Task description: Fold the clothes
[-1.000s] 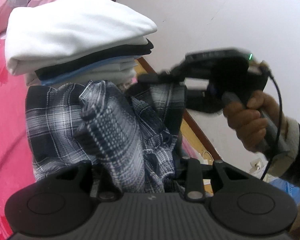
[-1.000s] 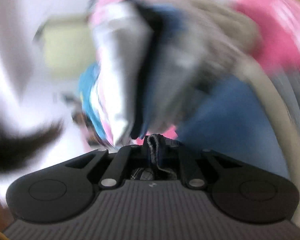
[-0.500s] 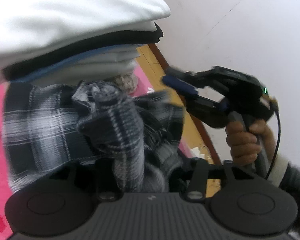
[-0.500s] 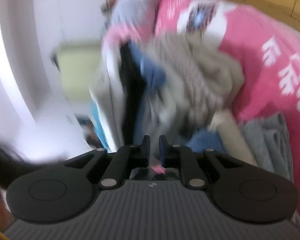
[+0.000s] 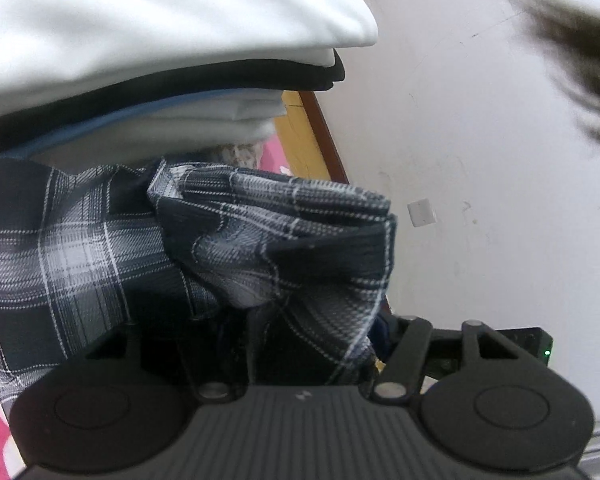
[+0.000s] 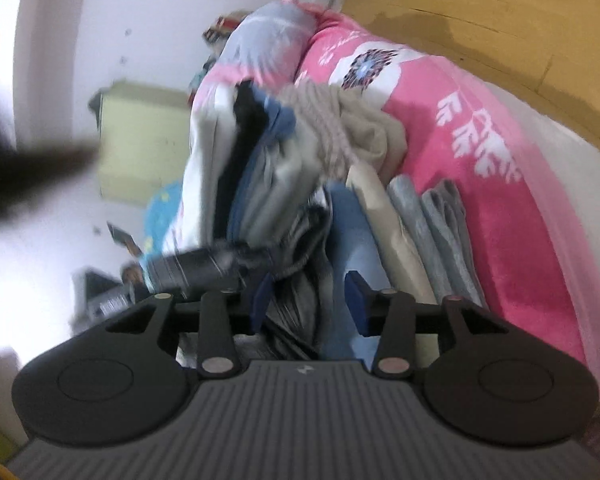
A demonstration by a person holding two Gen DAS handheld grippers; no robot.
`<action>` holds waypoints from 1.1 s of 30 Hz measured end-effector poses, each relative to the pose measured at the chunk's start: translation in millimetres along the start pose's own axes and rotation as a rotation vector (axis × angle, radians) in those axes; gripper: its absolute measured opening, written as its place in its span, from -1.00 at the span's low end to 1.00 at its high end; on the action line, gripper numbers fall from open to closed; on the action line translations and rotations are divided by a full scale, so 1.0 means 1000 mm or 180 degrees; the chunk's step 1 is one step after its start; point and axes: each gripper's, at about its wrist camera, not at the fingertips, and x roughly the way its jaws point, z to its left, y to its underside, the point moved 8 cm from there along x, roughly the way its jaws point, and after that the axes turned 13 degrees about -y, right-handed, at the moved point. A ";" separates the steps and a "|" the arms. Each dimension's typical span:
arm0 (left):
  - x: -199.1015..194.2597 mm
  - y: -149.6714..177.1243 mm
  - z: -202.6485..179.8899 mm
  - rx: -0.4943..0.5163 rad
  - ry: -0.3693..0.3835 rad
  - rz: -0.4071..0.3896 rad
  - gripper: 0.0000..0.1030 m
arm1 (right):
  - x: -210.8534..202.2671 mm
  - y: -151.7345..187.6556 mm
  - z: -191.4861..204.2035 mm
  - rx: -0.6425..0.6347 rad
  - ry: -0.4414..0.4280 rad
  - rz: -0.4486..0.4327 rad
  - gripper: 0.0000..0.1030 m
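A black-and-white plaid shirt [image 5: 228, 240] lies bunched on the pink bedspread, against the foot of a stack of folded clothes [image 5: 148, 40] with a white one on top. Cloth from the shirt drapes over my left gripper [image 5: 300, 332] and hides its left finger. The jaws stand wide and the fabric sags loosely between them. My right gripper [image 6: 310, 300] is pulled back from the shirt [image 6: 296, 264], its jaws opening. Its blue pads [image 6: 358, 300] press on nothing. The right gripper's housing [image 5: 520, 344] shows low at the right in the left wrist view.
A beige knit sweater [image 6: 332, 128] lies behind the stack [image 6: 220, 168]. Folded blue, beige and grey pieces [image 6: 404, 216] lean in a row on the pink bedspread [image 6: 500, 208]. A wooden bed frame [image 5: 308, 140] meets the white wall [image 5: 480, 160]. Hair [image 5: 572, 52] hangs in at the upper right.
My right gripper let go of the plaid cloth, opened and drew back. In the left wrist view it sank to the lower right edge. The left jaws widened and the shirt settled.
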 end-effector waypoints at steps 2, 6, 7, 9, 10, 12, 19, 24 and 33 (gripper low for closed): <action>-0.002 0.002 0.003 0.0036 0.0016 0.0004 0.14 | 0.011 0.005 -0.003 -0.0009 -0.0084 0.0126 -0.22; -0.005 0.001 0.008 0.0031 0.0049 0.0037 0.11 | 0.026 0.019 0.006 -0.0119 -0.0100 0.0425 -0.24; -0.005 0.000 0.009 0.0008 0.0068 0.0053 0.10 | 0.026 0.023 0.010 -0.0120 -0.0104 0.0435 -0.25; -0.003 -0.001 0.011 -0.0073 0.0094 0.0094 0.09 | 0.025 0.032 0.018 -0.0127 -0.0108 0.0450 -0.25; -0.003 -0.002 0.012 -0.0112 0.0104 0.0110 0.09 | 0.023 0.035 0.021 -0.0159 -0.0087 0.0434 -0.25; -0.002 -0.002 0.013 -0.0120 0.0115 0.0118 0.07 | 0.016 0.037 0.025 -0.0229 -0.0006 0.0339 -0.25; -0.004 0.003 0.017 -0.0065 0.0101 0.0120 -0.02 | 0.027 0.022 0.010 -0.0247 -0.0023 0.0271 -0.27; -0.005 0.007 0.019 -0.0027 0.0084 0.0106 -0.06 | 0.023 0.006 -0.004 0.0113 -0.0198 0.0077 -0.26; -0.004 0.007 0.010 0.0128 0.0045 -0.0010 -0.08 | 0.040 -0.036 -0.021 0.0281 0.0074 -0.0116 -0.84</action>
